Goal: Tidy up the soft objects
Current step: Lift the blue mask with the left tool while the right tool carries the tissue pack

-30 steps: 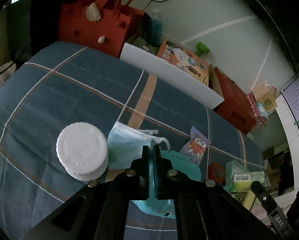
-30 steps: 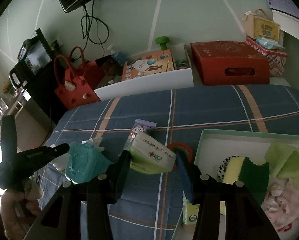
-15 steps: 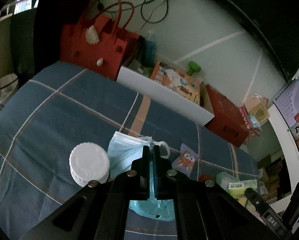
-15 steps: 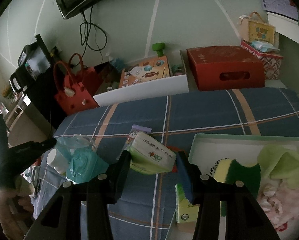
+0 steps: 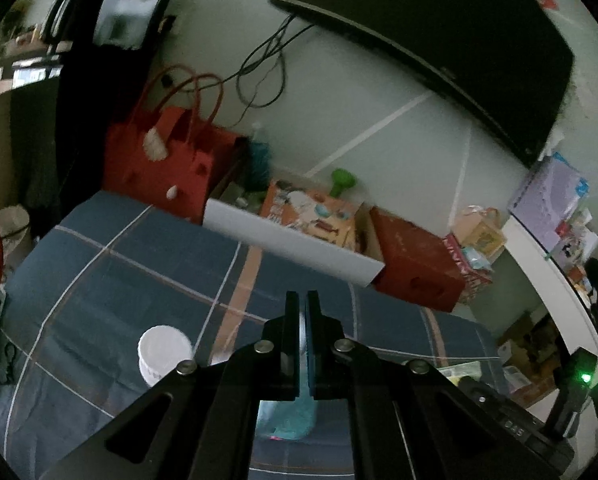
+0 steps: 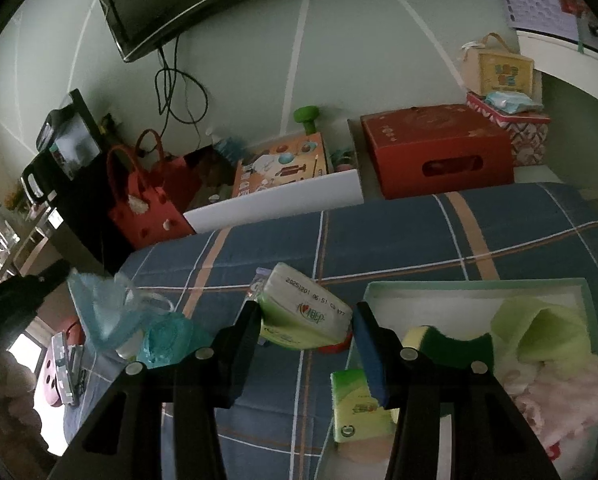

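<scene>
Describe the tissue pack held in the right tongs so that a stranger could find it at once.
Start at the blue plaid cloth, then the open box at its near right. Just left, the right tongs hold a tissue pack: white and green, with a printed date code, unlike the yellow-green sponge inside the box.

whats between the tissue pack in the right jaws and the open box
In the right wrist view, one blue-padded finger lies between the tissue pack and the box; a red object peeks from under the pack there.
</scene>
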`<action>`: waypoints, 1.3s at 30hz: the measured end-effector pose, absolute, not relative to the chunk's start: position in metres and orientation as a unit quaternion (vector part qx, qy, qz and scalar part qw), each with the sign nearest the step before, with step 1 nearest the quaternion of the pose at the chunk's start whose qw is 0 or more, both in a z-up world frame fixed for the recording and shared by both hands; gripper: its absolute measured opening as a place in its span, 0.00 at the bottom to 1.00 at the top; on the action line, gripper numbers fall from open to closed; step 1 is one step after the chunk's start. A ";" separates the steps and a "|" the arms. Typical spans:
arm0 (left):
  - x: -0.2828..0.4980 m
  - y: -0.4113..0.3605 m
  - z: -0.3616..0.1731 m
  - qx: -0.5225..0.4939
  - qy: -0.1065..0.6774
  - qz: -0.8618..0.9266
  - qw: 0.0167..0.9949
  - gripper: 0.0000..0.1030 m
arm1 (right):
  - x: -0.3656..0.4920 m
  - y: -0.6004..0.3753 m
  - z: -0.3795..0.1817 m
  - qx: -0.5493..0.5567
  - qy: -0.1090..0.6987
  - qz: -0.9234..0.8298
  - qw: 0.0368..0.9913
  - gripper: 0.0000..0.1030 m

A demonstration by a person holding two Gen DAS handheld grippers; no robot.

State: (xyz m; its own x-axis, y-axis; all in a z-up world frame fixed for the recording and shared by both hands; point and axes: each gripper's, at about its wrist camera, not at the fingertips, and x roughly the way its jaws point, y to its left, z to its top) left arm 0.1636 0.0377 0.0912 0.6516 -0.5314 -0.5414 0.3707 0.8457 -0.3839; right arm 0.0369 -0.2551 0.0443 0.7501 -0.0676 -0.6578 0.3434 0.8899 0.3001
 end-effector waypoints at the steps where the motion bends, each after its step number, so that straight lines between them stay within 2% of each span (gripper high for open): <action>1: 0.160 0.035 0.094 -0.118 0.329 -0.255 0.901 0.02 | 0.035 -0.257 0.045 0.208 0.334 -0.116 0.912 0.49; 9: 0.151 0.011 0.094 -0.093 0.339 -0.277 0.894 0.02 | 0.020 -0.273 0.047 0.217 0.327 -0.131 0.910 0.49; 16: 0.157 0.009 0.066 -0.073 0.386 -0.239 0.888 0.02 | 0.017 -0.279 0.042 0.224 0.336 -0.134 0.905 0.49; 28: 0.132 0.053 0.006 -0.045 0.465 -0.175 0.866 0.03 | -0.006 -0.249 0.053 0.197 0.330 -0.121 0.915 0.49; 31: 0.124 0.059 -0.013 -0.028 0.490 -0.167 0.855 0.12 | -0.016 -0.241 0.053 0.196 0.328 -0.117 0.917 0.49; 33: 0.117 0.061 -0.024 -0.015 0.504 -0.163 0.848 0.34 | -0.020 -0.235 0.050 0.194 0.333 -0.116 0.915 0.49; 37: 0.102 0.059 -0.040 0.005 0.522 -0.170 0.836 0.39 | -0.031 -0.229 0.049 0.194 0.333 -0.117 0.915 0.49; 39: 0.098 0.054 -0.049 0.021 0.532 -0.168 0.830 0.45 | -0.036 -0.226 0.047 0.194 0.334 -0.117 0.915 0.49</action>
